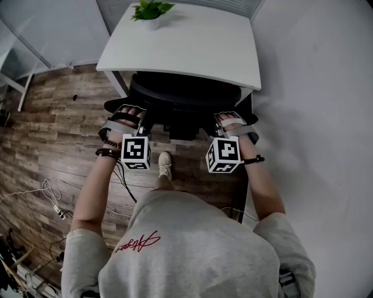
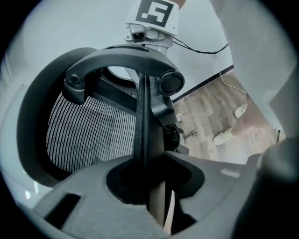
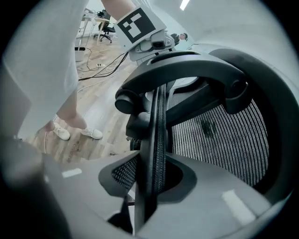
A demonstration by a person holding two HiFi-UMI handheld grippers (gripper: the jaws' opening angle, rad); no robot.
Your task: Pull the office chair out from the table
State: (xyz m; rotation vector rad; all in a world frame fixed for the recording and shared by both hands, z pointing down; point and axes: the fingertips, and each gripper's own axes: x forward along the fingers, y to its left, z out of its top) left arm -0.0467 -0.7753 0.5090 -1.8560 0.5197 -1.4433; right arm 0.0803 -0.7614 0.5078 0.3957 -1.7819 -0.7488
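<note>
Black mesh office chair [image 1: 183, 96] tucked under table [image 1: 192, 43], just ahead of my left gripper [image 1: 129, 113] & right gripper [image 1: 228, 119]. Left gripper view: jaws narrow, clamped on backrest rim [image 2: 144, 116]. Right gripper view: same grip, opp. side. Rim's stiff, mesh soft. Chair prob. rolls easy, so hold frame & pull evenly.

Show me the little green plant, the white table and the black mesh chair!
Green potted plant [image 1: 150, 9]: head view, on its leaves.
White rectangular table [image 1: 198, 49]: head view, bare middle of top.
Black mesh office chair [image 2: 88, 135]: left gripper view, on backrest mesh.
</note>
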